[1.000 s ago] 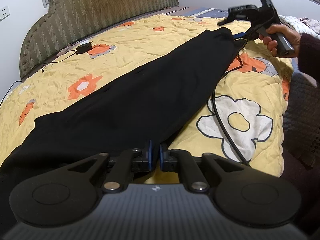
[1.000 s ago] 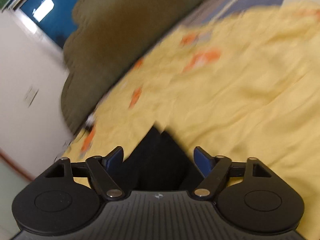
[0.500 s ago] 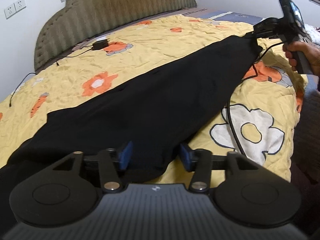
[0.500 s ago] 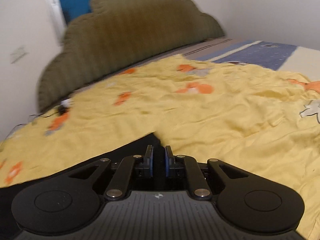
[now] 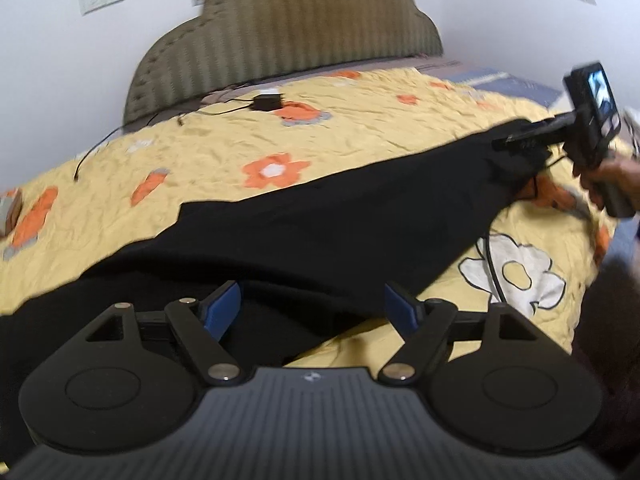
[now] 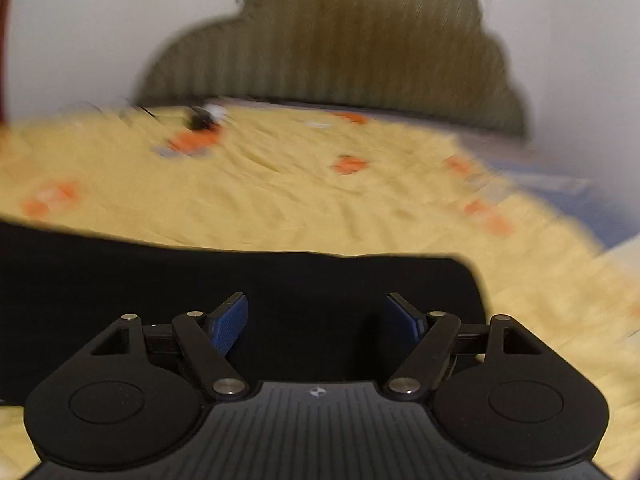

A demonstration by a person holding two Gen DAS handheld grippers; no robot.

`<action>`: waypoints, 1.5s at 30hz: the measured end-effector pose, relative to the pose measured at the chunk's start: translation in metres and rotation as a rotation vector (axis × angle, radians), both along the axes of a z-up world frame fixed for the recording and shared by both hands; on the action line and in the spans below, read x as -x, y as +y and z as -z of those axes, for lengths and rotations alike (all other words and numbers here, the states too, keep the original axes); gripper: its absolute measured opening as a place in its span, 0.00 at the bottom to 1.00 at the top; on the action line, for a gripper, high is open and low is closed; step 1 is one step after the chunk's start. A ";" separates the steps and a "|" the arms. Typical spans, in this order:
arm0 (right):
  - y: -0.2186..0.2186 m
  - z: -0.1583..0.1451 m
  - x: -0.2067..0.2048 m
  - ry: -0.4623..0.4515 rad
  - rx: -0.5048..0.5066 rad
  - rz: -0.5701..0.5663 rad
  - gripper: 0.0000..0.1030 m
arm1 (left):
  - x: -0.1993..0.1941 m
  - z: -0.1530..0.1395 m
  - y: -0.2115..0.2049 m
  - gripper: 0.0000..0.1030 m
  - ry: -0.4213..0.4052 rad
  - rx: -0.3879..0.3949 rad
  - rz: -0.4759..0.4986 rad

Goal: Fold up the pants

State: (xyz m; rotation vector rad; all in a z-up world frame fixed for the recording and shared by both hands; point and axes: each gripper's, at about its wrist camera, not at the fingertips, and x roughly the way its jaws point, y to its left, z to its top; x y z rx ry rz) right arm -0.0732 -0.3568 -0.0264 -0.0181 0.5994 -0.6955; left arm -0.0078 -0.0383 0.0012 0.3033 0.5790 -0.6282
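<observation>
Black pants (image 5: 320, 224) lie stretched flat across the yellow flowered bedspread (image 5: 224, 148), from near left to far right. My left gripper (image 5: 312, 310) hovers over their near end. Its jaws are opening, and the cloth lies below the blue pads (image 5: 222, 312) without being pinched. At the far end a hand holds my right gripper (image 5: 520, 144) at the edge of the cloth. In the right wrist view the right gripper (image 6: 320, 320) stands over the pants' end (image 6: 280, 280). Its jaws are opening too, with nothing pressed between the pads (image 6: 230, 326).
An olive padded headboard (image 5: 288, 36) stands against the white wall. A black charger (image 5: 266, 102) with its cable lies near the pillow end. Another black cable (image 5: 490, 264) runs over the bedspread at the right. The person's dark clothing (image 5: 608, 320) fills the right edge.
The left gripper went from shut to wide open and drew back a little from the pants. The right gripper shut, rolled upright, then opened wide over the pants' end.
</observation>
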 end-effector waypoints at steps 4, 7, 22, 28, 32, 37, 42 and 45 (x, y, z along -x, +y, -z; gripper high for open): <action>0.055 -0.034 -0.026 -0.106 0.021 -0.233 0.73 | -0.013 0.005 0.026 0.79 0.006 0.019 -0.089; 0.101 -0.048 -0.069 -0.085 -0.047 -0.508 0.72 | -0.033 0.009 0.050 0.79 0.066 0.090 -0.153; 0.192 -0.015 -0.257 0.142 -0.244 -0.975 0.72 | -0.047 0.028 0.088 0.79 0.064 0.130 -0.237; 0.232 -0.001 -0.273 0.242 -0.099 -1.070 0.62 | -0.048 0.030 0.090 0.80 0.078 0.145 -0.233; 0.236 0.015 -0.289 0.261 0.130 -1.033 0.62 | -0.047 0.031 0.089 0.80 0.075 0.133 -0.231; 0.212 -0.001 -0.300 0.197 -0.044 -0.936 0.63 | -0.044 0.028 0.088 0.80 0.074 0.125 -0.234; 0.198 -0.023 -0.221 0.169 -0.143 -0.959 0.64 | -0.038 0.019 0.084 0.83 0.058 0.131 -0.187; 0.198 -0.010 -0.184 0.218 -0.115 -0.942 0.64 | -0.041 0.024 0.077 0.84 0.068 0.095 -0.172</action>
